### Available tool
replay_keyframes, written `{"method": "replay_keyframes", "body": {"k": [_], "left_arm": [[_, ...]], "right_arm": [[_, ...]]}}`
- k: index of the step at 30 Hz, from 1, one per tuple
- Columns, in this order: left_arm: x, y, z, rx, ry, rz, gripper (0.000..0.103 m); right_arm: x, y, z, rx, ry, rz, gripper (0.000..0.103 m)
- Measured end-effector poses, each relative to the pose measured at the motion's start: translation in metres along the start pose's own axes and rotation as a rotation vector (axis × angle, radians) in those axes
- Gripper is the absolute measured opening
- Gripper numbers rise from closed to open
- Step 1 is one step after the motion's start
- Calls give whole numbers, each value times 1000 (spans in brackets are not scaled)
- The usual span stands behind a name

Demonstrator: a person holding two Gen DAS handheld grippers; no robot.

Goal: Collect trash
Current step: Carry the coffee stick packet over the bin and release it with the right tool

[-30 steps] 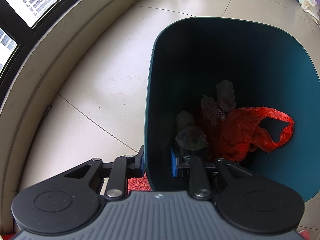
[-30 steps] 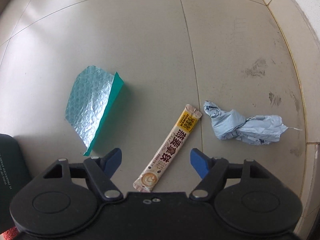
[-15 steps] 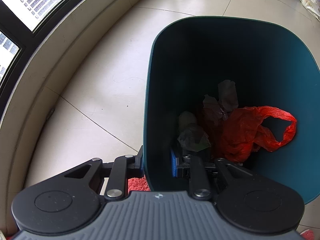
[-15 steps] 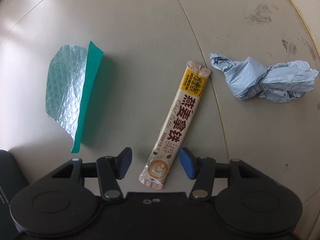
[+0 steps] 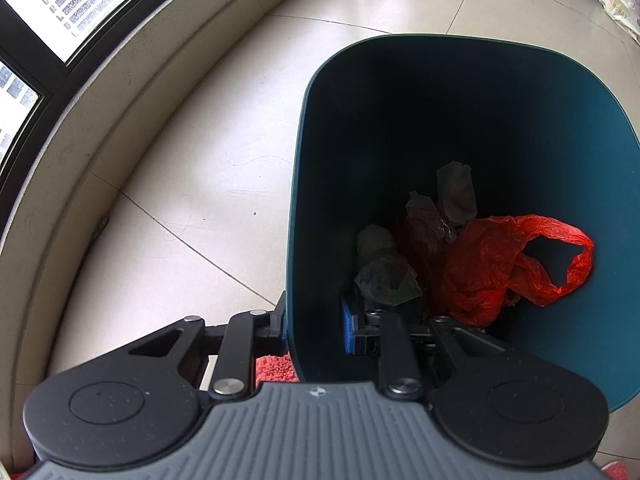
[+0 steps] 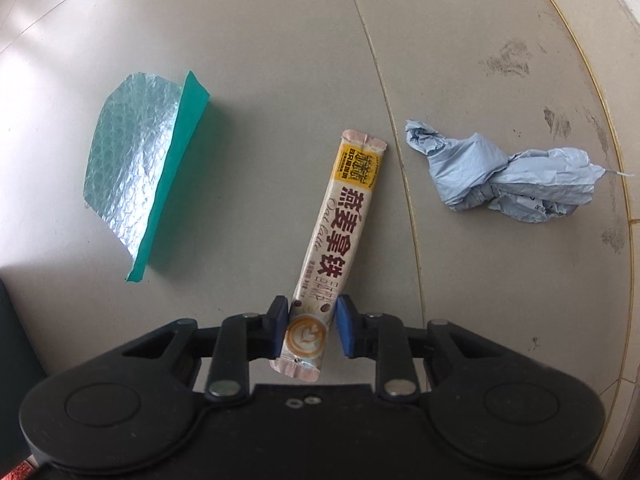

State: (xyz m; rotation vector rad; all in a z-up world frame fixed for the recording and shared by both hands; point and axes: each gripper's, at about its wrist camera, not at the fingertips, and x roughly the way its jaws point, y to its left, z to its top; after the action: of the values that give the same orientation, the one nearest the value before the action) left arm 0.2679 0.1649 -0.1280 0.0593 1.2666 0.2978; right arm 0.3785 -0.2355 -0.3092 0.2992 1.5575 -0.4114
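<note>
Oat latte sachet (image 6: 338, 240): long cream stick, yellow top band, dark characters, latte cup printed at near end; lies flat on grey floor tile between teal bubble mailer (image 6: 140, 172) and crumpled blue bag (image 6: 508, 178). Right gripper (image 6: 308, 330) points straight down, jaws just closing, pads at sachet's near end. Left gripper (image 5: 314, 326) clamps teal bin (image 5: 580, 140) wall, tilted steeply down

Indoor room; tiled floor (image 5: 192, 184); window (image 5: 60, 4); trash bin (image 5: 560, 128)
</note>
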Motion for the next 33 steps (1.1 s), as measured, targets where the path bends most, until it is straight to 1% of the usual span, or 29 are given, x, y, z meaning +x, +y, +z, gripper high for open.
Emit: {"method": "replay_keyframes", "body": {"k": [1,3,7,10,11,12,13,16,18,23,25,28,31,33], "left_arm": [[0,0,0,0,-2,2,23],[0,0,-1,-2,-2,0,23],[-1,5,0,-21,4,-19,23],[0,8,0,-25,3,-23,23],[0,8,0,-25,5,-23,23],[0,9,0,-25,7,-25,23],[-1,9,1,-25,6,-24,23],[-2,12,2,-33,10,-36,23],[-4,14,3,-35,6,-39,23],[-6,16,3,-36,0,-43,23],[-6,16,3,-35,0,-42,23],[-6,16,3,-35,0,-42,23],[-7,17,2,-35,-7,-45,23],[-8,17,2,-36,-10,-46,23]], "right_arm": [[-10,2,1,-23,-20,-8,24],[-30,5,4,-45,-51,10,22],[-84,17,4,-176,-115,64,18],[-136,32,3,-274,-171,148,13],[-152,37,2,-296,-192,179,7],[-169,44,3,-320,-211,231,6],[-186,49,0,-340,-224,281,6],[-235,68,-14,-402,-277,391,6],[-270,79,-23,-437,-328,455,6],[-337,103,-37,-529,-450,585,6],[-353,115,-42,-566,-471,631,6],[-359,140,-49,-623,-498,642,6],[-347,169,-51,-658,-477,651,6],[-335,193,-52,-682,-465,633,6]]}}
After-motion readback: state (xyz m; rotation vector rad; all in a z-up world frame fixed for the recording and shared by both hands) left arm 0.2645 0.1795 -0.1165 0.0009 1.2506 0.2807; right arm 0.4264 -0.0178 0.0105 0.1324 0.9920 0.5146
